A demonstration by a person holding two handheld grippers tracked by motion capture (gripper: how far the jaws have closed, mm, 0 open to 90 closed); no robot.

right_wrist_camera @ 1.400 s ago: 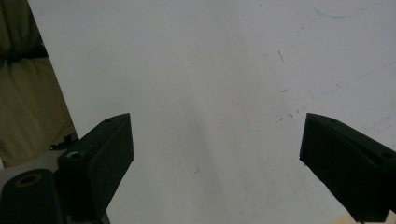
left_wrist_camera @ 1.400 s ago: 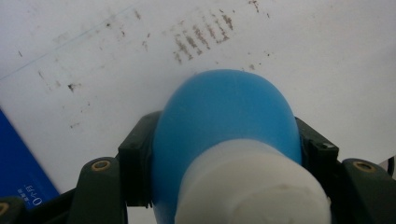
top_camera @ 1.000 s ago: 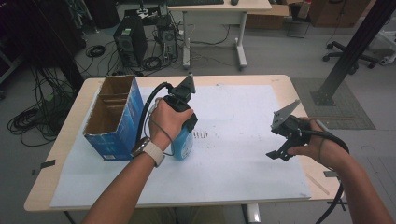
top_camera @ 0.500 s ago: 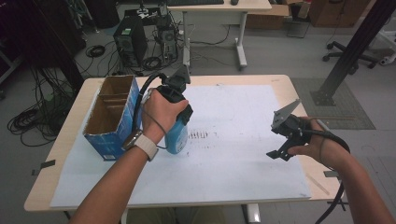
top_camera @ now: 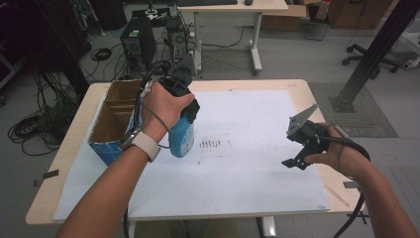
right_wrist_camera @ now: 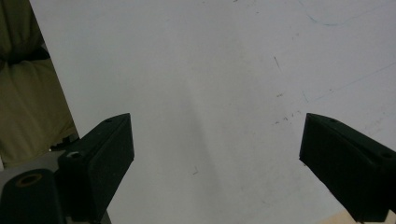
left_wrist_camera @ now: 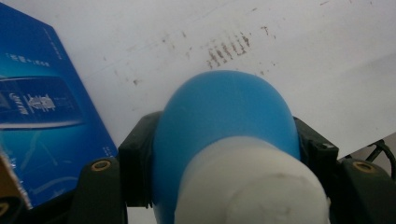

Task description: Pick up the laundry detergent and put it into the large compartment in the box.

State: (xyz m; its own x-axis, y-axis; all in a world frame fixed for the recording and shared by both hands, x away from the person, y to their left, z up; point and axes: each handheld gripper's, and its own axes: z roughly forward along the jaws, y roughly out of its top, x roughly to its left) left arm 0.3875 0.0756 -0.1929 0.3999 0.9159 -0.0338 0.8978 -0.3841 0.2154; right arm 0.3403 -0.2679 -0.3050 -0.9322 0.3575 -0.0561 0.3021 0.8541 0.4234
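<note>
I am clamping my left gripper (top_camera: 184, 106) on a blue bottle (top_camera: 182, 137) with a white cap (left_wrist_camera: 254, 186), holding it clear above the white sheet (top_camera: 247, 163), just beside the open blue cardboard box (top_camera: 111, 126). My left hand (top_camera: 166, 106) is covering the bottle's upper part in the high view; in the left gripper view the bottle is hiding its own base. My right gripper (top_camera: 297, 146) is hovering low over the sheet's right side, jaws wide apart, nothing between them. The dark marks (top_camera: 210, 144) on the sheet are too smudged to read.
</note>
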